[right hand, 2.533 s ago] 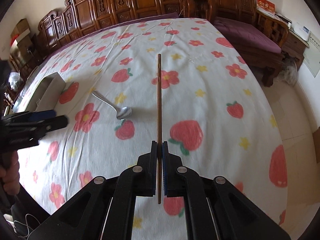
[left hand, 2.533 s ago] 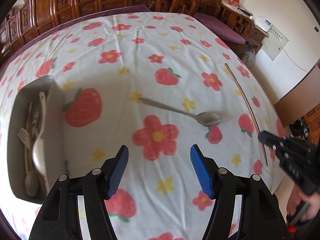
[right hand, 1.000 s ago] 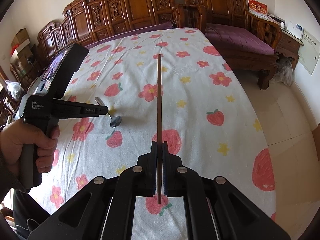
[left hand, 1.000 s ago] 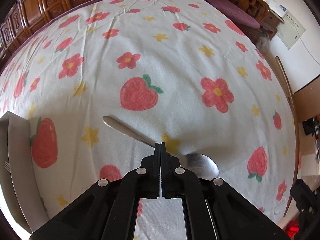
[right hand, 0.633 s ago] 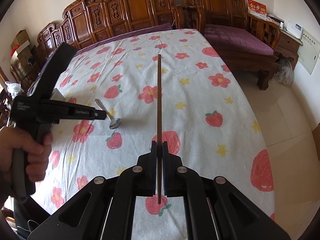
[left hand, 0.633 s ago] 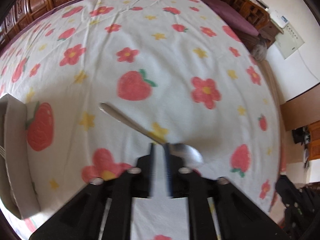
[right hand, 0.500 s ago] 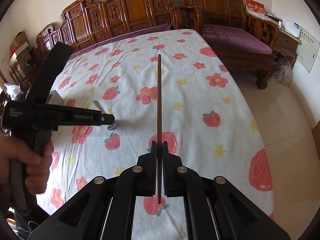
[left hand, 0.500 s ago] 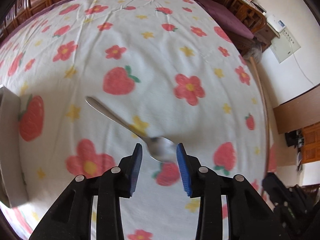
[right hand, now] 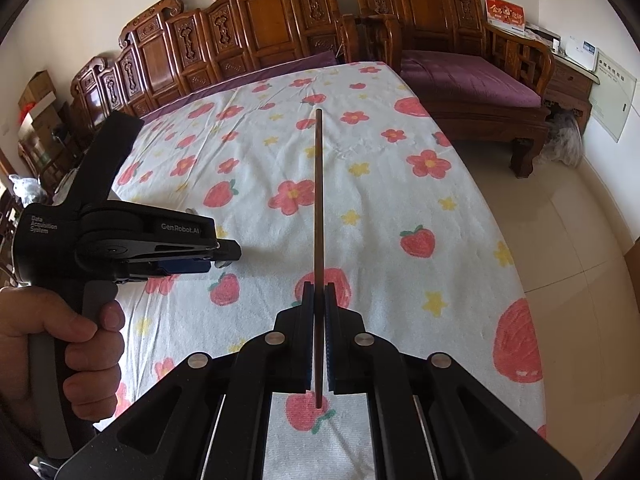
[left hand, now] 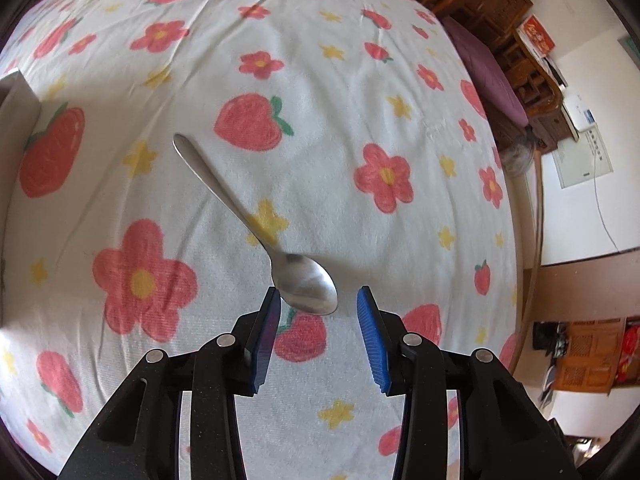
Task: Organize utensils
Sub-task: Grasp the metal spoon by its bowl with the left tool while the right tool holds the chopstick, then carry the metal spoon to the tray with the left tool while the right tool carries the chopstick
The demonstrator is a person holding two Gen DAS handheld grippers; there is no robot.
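A metal spoon lies on the flowered tablecloth, its bowl just in front of my left gripper. That gripper is open, its blue pads either side of the bowl and a little above it. In the right wrist view the left gripper shows from the side, with a hand on its handle. My right gripper is shut on a long brown wooden chopstick and holds it above the table, pointing away from me. The chopstick also shows as a thin curve in the left wrist view.
The grey utensil tray's corner shows at the left edge. Carved wooden chairs line the far side and a bench with a purple cushion stands at the right. Tiled floor lies beyond the table's right edge.
My left gripper was shut over the spoon a second ago; it has opened and drawn back, and the spoon is free in front of it. The right gripper still holds the chopstick.
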